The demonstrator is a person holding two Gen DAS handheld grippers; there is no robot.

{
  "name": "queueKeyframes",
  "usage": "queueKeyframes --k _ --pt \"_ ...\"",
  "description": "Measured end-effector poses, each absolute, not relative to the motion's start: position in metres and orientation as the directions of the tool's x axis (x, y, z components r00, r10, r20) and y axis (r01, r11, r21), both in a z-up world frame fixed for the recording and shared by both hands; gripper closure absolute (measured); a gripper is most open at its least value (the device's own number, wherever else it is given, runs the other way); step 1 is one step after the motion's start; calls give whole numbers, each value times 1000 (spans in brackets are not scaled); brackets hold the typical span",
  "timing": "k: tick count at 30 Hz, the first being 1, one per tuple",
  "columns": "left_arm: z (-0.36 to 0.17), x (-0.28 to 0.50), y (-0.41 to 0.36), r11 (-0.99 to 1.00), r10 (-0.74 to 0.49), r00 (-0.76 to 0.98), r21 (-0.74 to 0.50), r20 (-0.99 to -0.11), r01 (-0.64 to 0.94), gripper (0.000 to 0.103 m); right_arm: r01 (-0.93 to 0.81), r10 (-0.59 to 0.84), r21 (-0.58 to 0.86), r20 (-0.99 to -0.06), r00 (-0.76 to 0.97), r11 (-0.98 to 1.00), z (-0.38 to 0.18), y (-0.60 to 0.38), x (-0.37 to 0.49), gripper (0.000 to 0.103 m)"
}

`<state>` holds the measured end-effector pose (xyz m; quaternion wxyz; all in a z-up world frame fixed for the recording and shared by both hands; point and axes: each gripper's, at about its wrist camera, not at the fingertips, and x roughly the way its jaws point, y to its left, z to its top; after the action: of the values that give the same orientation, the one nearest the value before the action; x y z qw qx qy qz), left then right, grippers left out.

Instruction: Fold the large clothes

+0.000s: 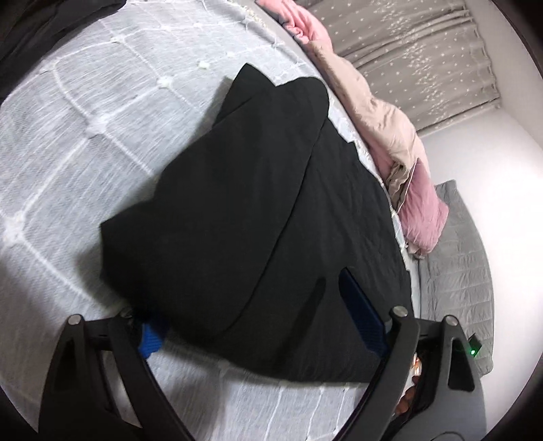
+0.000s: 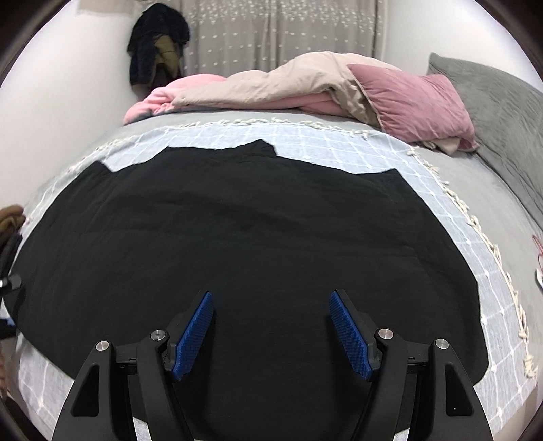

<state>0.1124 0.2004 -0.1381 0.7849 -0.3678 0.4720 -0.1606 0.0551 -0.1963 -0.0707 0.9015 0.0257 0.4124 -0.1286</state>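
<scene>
**Black garment spread on bed, both grippers open above it**

The bed [image 2: 475,190] carries a light grey blanket [image 1: 85,142] with a white grid pattern and a fringed edge. A rumpled beige-and-pink duvet [image 2: 271,81] lies along the far side of the bed, with a pink pillow [image 2: 417,105] and a grey pillow [image 2: 492,101] beside it. A grey patterned curtain [image 2: 281,30] hangs behind.

The black garment [image 2: 237,237] lies flat on the blanket and covers most of it. In the left wrist view, one part of the garment [image 1: 210,210] is folded over onto the rest.

The right gripper [image 2: 271,334] is positioned over the near edge of the garment, jaws well apart, with nothing between the blue pads [image 2: 195,336].

The left gripper [image 1: 254,325] is at the near edge of the garment. Its jaws stand wide. One blue pad [image 1: 363,315] lies on top of the cloth; the other [image 1: 149,339] is partly hidden under the folded edge. The pads do not press the cloth.
</scene>
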Motion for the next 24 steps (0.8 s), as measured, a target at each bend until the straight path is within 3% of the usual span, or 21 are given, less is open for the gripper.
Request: queueKeyframes --k 5,8,14,24 --pt "-150 130 205 601 -620 533 -786 -575 -149 57 221 -199 -73 -755 625 972 -76 -182 63 31" --pt "-147 135 202 585 -630 535 -797 -564 -151 74 200 -190 -80 -755 627 977 -79 -173 67 31" --pt "-91 124 210 610 -594 641 -792 -486 -36 80 196 -185 -72 -735 653 978 -72 -165 68 31" --pt "-37 112 245 711 -421 800 -703 -427 -1 81 78 41 123 -747 663 989 -71 -142 87 31"
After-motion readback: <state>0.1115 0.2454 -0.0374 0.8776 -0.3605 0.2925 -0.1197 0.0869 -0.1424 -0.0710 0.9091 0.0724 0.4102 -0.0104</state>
